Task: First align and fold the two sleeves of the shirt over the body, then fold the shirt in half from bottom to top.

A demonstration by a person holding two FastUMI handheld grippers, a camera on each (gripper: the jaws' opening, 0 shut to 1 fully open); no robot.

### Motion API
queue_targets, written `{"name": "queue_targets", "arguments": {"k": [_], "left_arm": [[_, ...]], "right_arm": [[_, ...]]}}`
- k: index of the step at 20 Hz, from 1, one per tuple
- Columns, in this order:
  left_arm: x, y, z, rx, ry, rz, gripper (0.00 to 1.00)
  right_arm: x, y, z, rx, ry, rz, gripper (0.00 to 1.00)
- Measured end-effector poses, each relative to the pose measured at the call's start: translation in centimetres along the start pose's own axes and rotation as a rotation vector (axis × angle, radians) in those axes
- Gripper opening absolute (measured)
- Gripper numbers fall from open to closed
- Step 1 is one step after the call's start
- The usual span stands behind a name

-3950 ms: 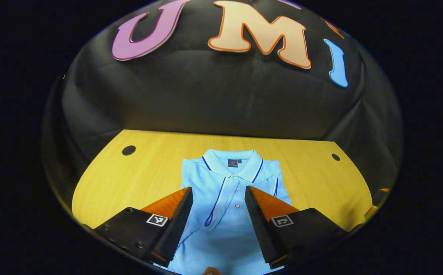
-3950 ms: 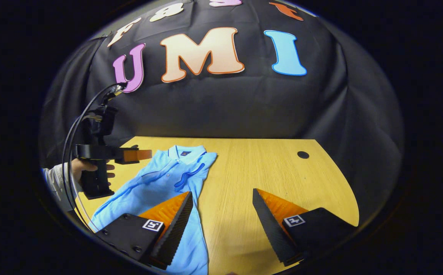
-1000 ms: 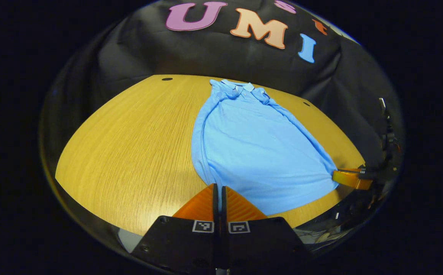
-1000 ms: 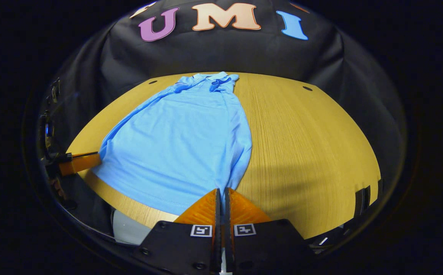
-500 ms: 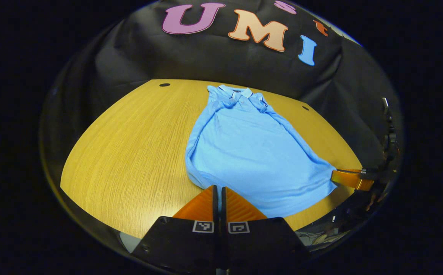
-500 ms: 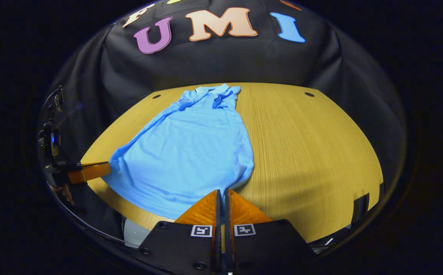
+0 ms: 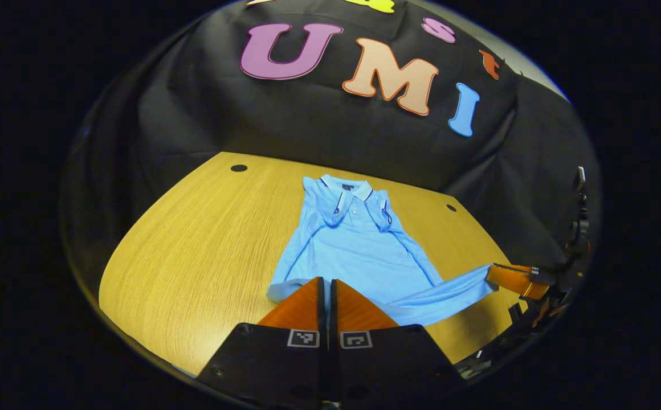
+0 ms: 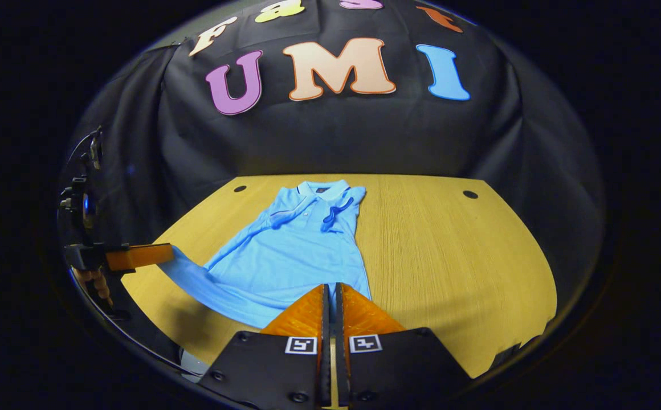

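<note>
On the wooden table lies the light-blue polo shirt, collar toward the black cloth wall, both sleeves already folded in over the body. At the neck, inside the collar, sits a small dark label; it is too small to read. Dark piping edges the collar and the sleeve cuffs. At the near end the hem is raised off the table at its two corners. In the left gripper view the left gripper has its fingers pressed together on the hem's left corner, and the right gripper shows farther off, clamped on the other corner. In the right gripper view the right gripper likewise pinches the cloth between closed fingers, with the left gripper off to the side gripping its corner. Small square markers sit on the finger mounts.
</note>
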State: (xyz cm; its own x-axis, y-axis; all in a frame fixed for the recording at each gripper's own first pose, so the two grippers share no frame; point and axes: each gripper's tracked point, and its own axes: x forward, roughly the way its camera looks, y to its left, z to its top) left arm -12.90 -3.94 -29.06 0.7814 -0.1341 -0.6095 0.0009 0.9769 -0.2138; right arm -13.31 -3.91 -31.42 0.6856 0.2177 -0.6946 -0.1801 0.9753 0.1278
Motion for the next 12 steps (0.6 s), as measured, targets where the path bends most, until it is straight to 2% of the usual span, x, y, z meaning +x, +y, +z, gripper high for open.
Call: {"name": "queue_targets", "arguments": {"k": [2,3,4,12], "left_arm": [[1.1,0.1,1.6,-0.012,-0.009,0.009,0.0],[1.9,0.1,2.5,-0.011,-0.016,0.011,0.0],[2.5,0.2,3.6,-0.009,-0.024,0.018,0.0],[9.2,0.5,12.6,0.006,-0.1,0.034,0.0]], "right_arm": [[1.2,-0.2,2.2,0.0,-0.035,0.006,0.06],[1.9,-0.2,3.3,0.005,-0.049,0.013,0.02],[2.6,-0.5,4.3,0.007,-0.059,0.015,0.06],[10.3,-3.1,12.9,0.038,-0.139,0.017,0.06]]}}
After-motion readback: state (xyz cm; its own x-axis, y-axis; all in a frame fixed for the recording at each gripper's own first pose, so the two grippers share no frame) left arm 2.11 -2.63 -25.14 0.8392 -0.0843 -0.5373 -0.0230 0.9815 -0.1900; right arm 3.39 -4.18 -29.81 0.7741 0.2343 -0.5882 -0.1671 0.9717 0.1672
